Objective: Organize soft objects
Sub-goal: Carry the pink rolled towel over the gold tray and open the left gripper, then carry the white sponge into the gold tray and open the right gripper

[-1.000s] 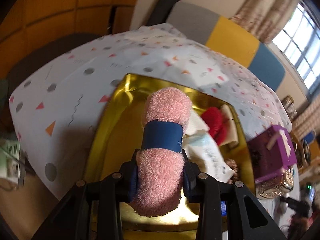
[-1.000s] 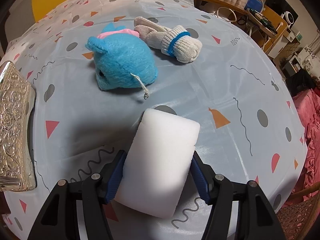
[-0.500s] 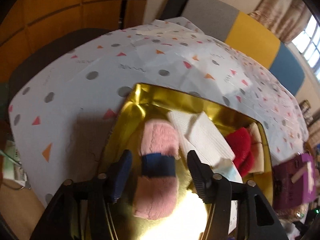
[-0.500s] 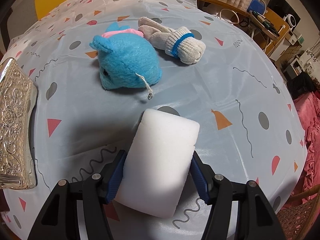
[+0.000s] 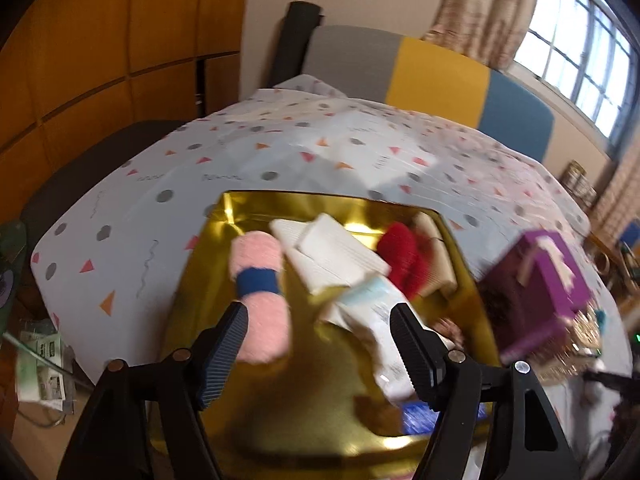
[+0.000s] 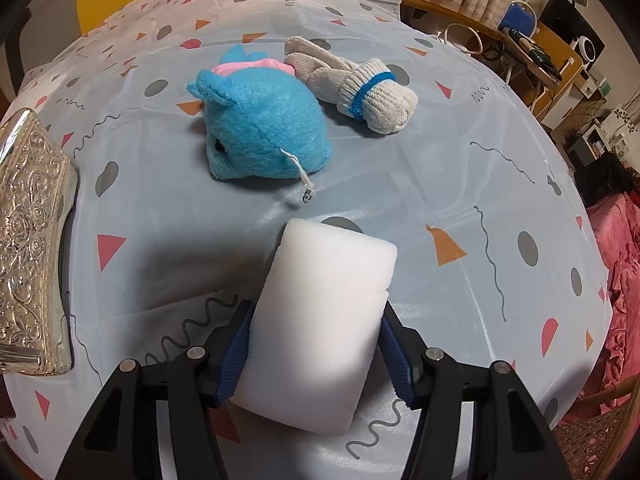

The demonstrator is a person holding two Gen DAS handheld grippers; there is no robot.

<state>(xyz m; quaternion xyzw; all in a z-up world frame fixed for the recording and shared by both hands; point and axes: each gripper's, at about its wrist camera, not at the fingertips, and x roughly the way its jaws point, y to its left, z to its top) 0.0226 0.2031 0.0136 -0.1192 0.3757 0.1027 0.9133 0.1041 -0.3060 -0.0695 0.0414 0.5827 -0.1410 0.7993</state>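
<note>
The left gripper (image 5: 320,332) hangs over the gold tray (image 5: 208,256), jaws opening and holding nothing; the pink towel roll (image 5: 260,300) lies near the tray's left wall. The right gripper (image 6: 316,356), jaws closing, clamps the white sponge block (image 6: 320,320) above bare tablecloth (image 6: 460,184), with the blue plush (image 6: 264,132) and rolled glove (image 6: 368,88) beyond.

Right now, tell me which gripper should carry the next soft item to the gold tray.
Right. The right gripper is closing on the white sponge, ready to lift. The left gripper, jaws opening, holds nothing; the pink towel roll already lies in the gold tray.

Black tool (image 6: 314,350), ribbed blue pads (image 6: 234,348)
</note>
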